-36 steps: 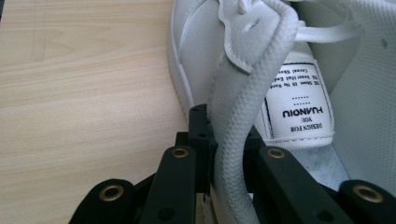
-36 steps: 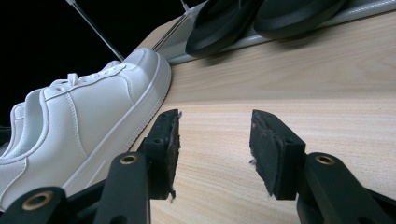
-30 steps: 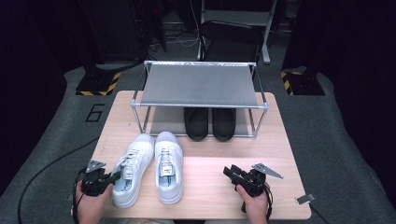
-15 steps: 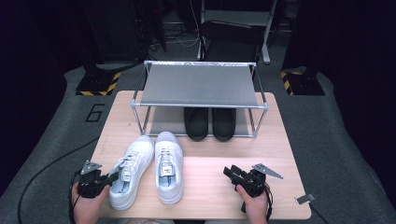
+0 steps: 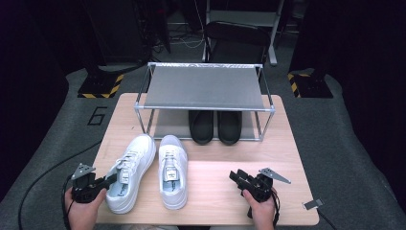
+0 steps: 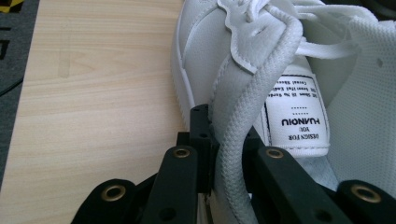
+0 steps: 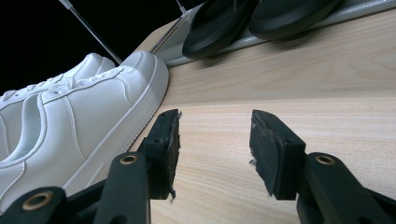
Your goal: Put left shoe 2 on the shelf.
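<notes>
Left hand-held gripper (image 6: pixel 219 158) clamps the left white sneaker's (image 5: pixel 128 173) collar — right hand-held gripper (image 7: pixel 214 149) gapes, holding nothing.

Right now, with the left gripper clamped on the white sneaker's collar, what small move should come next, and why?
Probably a short lift of the left gripper: its jaws pinch the padded collar of the left white leather sneaker, which rests on the light wooden table. The metal two-tier shoe rack has room beside the black shoes. The right gripper sits open, idle.
</notes>
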A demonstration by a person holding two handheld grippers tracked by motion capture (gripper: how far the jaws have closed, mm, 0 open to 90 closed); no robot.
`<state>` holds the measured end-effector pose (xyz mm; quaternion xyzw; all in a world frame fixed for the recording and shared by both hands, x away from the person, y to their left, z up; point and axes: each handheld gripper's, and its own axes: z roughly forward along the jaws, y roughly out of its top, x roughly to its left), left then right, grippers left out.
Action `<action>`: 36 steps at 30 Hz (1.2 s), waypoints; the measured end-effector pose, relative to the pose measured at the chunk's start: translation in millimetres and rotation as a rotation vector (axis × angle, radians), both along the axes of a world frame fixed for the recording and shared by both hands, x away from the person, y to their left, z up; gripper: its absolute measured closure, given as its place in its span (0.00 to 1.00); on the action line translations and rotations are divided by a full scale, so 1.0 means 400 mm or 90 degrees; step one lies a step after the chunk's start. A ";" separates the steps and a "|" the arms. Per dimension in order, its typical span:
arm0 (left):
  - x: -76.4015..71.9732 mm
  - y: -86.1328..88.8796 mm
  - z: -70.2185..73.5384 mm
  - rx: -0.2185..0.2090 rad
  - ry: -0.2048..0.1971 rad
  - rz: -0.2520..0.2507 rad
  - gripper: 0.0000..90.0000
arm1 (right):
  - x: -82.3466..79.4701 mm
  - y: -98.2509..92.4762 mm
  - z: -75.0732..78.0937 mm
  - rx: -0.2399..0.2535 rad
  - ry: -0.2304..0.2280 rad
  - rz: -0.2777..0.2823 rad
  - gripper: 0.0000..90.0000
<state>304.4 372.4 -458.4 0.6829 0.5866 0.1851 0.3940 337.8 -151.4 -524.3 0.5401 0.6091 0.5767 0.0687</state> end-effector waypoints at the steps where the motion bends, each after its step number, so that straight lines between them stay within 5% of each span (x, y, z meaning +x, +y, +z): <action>1: -0.001 0.003 0.004 -0.002 -0.001 0.000 0.92 | 0.002 -0.002 -0.001 -0.004 -0.009 0.000 0.58; 36: -0.023 0.025 0.127 -0.022 -0.060 -0.008 0.92 | 0.001 -0.012 -0.004 0.010 -0.001 -0.015 0.58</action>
